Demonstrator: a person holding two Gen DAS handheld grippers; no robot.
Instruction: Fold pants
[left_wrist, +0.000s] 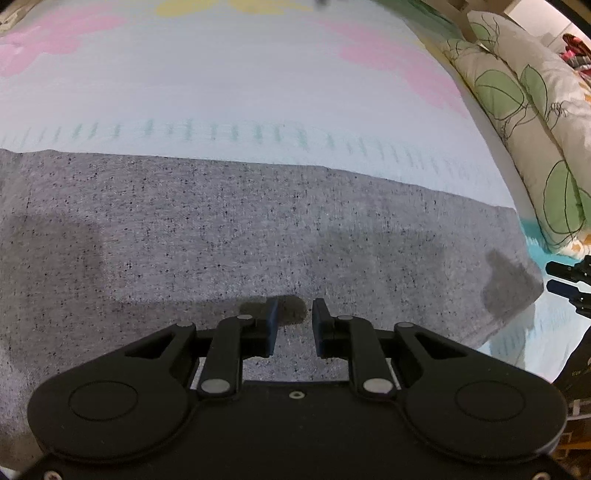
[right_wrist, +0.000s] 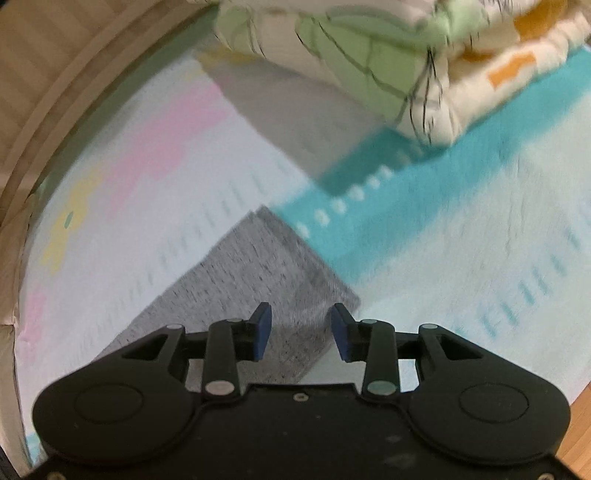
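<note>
Both grippers, left gripper and right gripper, hang parted, empty, above grey pants.

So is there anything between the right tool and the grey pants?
Nothing visible. The right tool hangs open directly above a corner of the grey pants, with no other object between them. The folded quilt lies farther off.

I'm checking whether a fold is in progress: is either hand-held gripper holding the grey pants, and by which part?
Nothing is held. The left hand-held gripper and right hand-held gripper both stand open above the speckled grey knit pants, with no fabric pinched.
</note>
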